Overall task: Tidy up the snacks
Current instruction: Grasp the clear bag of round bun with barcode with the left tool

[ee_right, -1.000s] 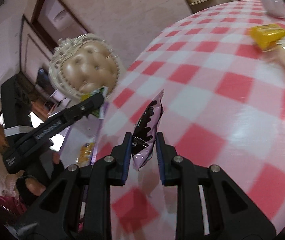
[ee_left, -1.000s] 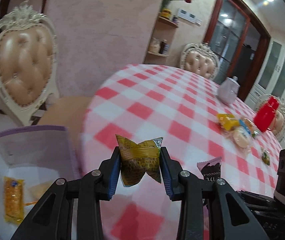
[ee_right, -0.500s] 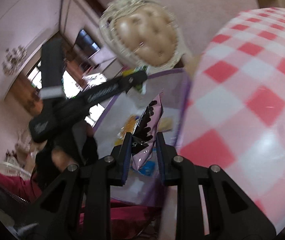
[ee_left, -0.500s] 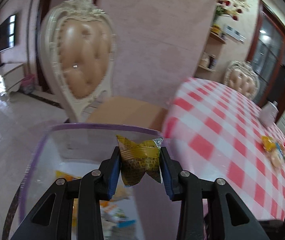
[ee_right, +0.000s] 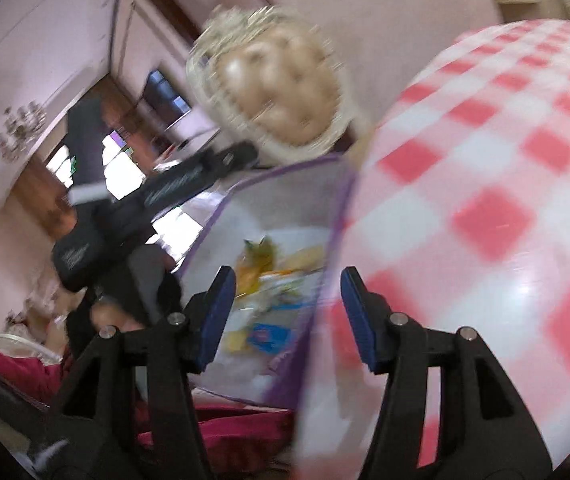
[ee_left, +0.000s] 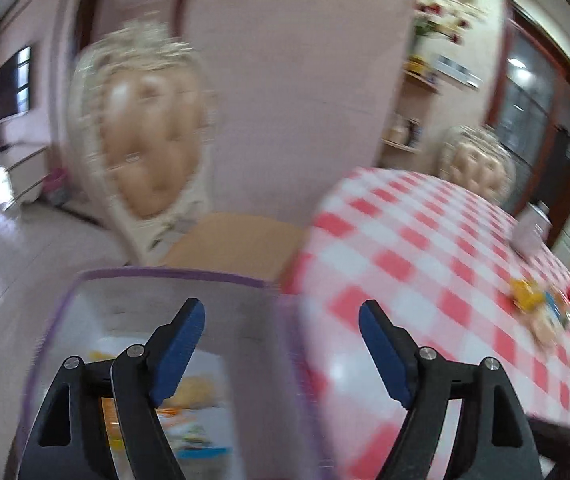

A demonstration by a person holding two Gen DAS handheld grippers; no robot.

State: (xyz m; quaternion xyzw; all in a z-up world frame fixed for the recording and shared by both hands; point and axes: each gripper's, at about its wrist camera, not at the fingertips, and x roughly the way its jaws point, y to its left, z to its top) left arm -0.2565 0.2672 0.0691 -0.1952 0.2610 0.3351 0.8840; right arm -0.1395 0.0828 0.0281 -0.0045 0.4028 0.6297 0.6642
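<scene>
Blurred snack packets (ee_right: 269, 276), yellow, orange and blue, lie in the purple-rimmed bin (ee_left: 173, 274) beside the checked worktop (ee_left: 425, 264). Above it the left tool (ee_left: 281, 350) and right tool (ee_right: 288, 314) are opening, jaws spread, nothing between them.

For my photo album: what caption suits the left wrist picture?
Left gripper opening empty above a purple-rimmed bin of snacks, beside the checked table.
</scene>
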